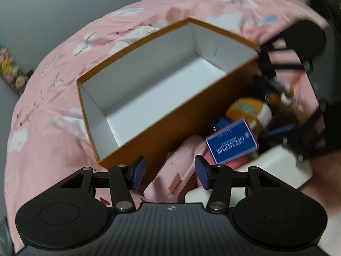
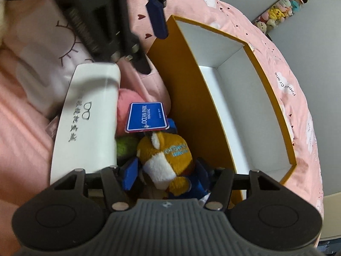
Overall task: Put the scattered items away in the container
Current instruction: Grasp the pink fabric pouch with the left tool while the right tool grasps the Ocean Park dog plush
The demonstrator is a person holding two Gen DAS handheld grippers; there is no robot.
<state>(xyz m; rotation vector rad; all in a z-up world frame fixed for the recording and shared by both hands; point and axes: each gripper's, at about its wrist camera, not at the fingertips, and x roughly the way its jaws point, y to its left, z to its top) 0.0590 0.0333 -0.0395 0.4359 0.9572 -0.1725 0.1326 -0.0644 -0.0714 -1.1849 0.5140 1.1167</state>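
An orange box with a white, empty inside stands on the pink bed cover. Beside its long wall lies a heap: an orange-and-white plush toy with a blue Ocean Park tag, a white glasses case, a pink pouch and something green. My left gripper hangs open above the pink pouch, next to the box's near corner, holding nothing. My right gripper stands open with the plush toy between its fingers; a dark gap shows at the left pad. In the left wrist view it reaches in from the right.
The bed cover drops off round the box's far sides. A pale pillow with drawn eyelashes lies behind the heap. A row of small plush toys stands against the grey wall. The left gripper's blue finger pad hangs over the box's corner.
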